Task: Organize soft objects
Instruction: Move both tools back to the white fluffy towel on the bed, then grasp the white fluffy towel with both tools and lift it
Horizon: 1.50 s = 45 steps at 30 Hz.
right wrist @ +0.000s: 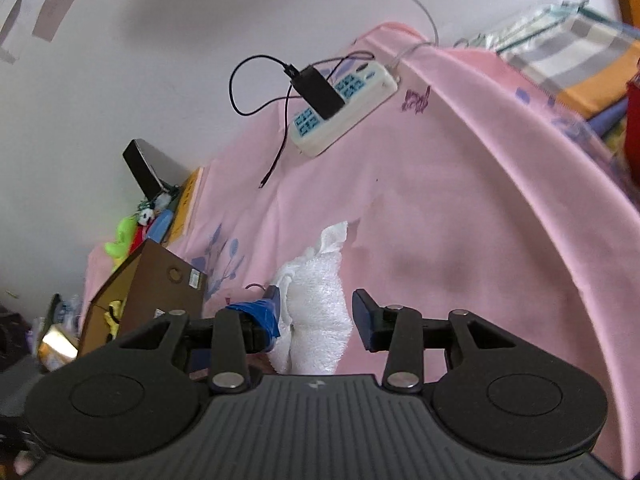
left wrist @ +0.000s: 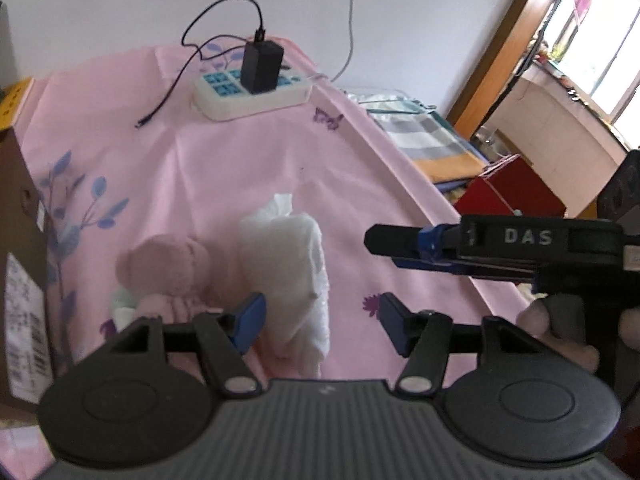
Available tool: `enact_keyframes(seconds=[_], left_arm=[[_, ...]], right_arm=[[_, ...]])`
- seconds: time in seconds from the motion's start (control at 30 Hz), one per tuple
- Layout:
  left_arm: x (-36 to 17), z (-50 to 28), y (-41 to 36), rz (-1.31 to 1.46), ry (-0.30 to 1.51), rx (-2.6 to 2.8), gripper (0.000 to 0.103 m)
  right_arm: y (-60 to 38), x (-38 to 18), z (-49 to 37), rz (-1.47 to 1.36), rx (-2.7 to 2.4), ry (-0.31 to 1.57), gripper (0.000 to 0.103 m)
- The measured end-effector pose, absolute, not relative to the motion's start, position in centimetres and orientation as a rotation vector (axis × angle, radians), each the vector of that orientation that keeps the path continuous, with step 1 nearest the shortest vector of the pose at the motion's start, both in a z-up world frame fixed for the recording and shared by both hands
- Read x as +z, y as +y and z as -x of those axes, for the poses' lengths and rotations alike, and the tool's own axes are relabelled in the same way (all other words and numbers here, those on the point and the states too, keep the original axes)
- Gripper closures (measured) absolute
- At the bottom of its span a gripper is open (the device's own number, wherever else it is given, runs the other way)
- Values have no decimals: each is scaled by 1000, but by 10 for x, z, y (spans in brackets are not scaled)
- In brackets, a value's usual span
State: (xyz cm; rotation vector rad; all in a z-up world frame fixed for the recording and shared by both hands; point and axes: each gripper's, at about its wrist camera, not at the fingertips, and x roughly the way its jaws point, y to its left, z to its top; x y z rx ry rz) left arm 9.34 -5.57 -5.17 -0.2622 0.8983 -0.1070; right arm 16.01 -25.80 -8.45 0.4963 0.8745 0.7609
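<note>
A white towel (left wrist: 294, 264) lies bunched on the pink tablecloth (left wrist: 240, 152). A pink plush bear (left wrist: 168, 268) sits just left of it. My left gripper (left wrist: 320, 328) is open, with the towel's near end between its blue pads. My right gripper (left wrist: 384, 242) comes in from the right, its fingers seen side-on. In the right wrist view my right gripper (right wrist: 316, 316) is open with the towel (right wrist: 320, 304) between its fingers, and the left gripper's blue pad (right wrist: 264, 312) is beside the towel.
A white power strip (left wrist: 252, 92) with a black charger and cable lies at the back. A brown cardboard box (left wrist: 20, 240) stands at the left, holding toys (right wrist: 132, 232). The table edge runs down the right, with folded fabric (left wrist: 432, 140) and a red box (left wrist: 516, 192) beyond.
</note>
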Motion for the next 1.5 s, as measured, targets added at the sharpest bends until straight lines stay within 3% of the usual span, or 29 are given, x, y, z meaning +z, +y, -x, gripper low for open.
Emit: enact_keyframes(seconds=[0.47,0.8,1.5], left_arm=[[-78,-135,-55,315,951,4,42],[-82,-139,-54,323,951,11,50],[-8,-66,-36,231,709,-89,51]], right_arm=[[-235,-113,-218,-587,882,1048,77],[-221,-133,-226,-689,959,1162,76],[-215,-60,-165,-548,1033,861,76]])
